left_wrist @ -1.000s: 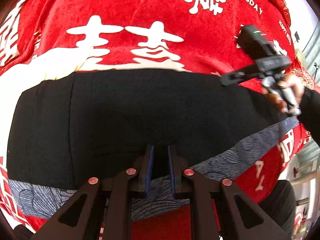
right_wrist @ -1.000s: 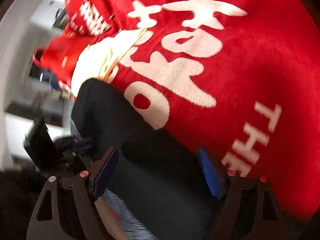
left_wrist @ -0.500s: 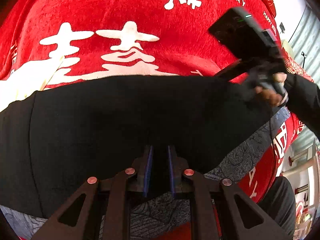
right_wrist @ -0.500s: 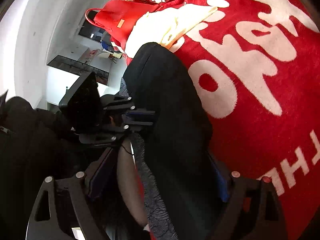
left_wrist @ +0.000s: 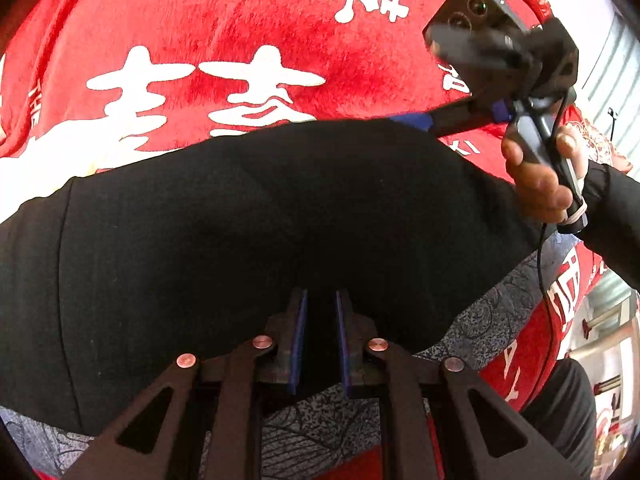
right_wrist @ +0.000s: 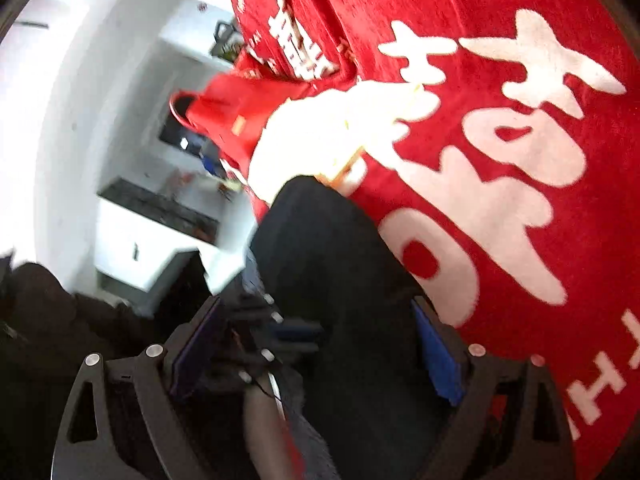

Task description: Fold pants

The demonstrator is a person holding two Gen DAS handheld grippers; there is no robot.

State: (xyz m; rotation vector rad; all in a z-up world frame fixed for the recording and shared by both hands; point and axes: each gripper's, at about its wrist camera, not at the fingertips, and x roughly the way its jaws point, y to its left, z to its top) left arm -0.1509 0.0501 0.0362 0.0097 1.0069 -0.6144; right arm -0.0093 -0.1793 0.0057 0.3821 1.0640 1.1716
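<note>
While clamped nearly shut on the near edge of the pants (left_wrist: 280,208), left gripper (left_wrist: 320,312) pins dark cloth between blue pads, low and central over the fabric. Black pants spread as a wide band across the red blanket (left_wrist: 224,32), long axis running side to side in the left view, near edge overlapping a grey patterned cloth (left_wrist: 492,308) at the blanket's front. Cream cloth (right_wrist: 332,136) lying just past the pants' far end in the right view, touching or just beside it; cannot tell which.

Right gripper (right_wrist: 316,344) at the opposite end, seen from the left camera at upper right, held in a hand (left_wrist: 536,184) with a dark sleeve. Jaws opening, standing wide; in the right view, pants between the two blue pads but neither pad pressing on them. One blue tip meets the pants' far right edge in the left view; touching or just above, cannot tell. So: released or not yet gripping there, judged from the gap.

Key relation for the coming move: pants stretch lengthwise away from the right gripper toward the left one, so a fold along the long axis would carry one end over the other. Left end already secured and nearer the cloth's middle; right end free. Likely next need: a fresh pinch by the right gripper at its end or far edge, then a carry across toward the left. Risk: slack cloth bunching under the pinned point.
</note>
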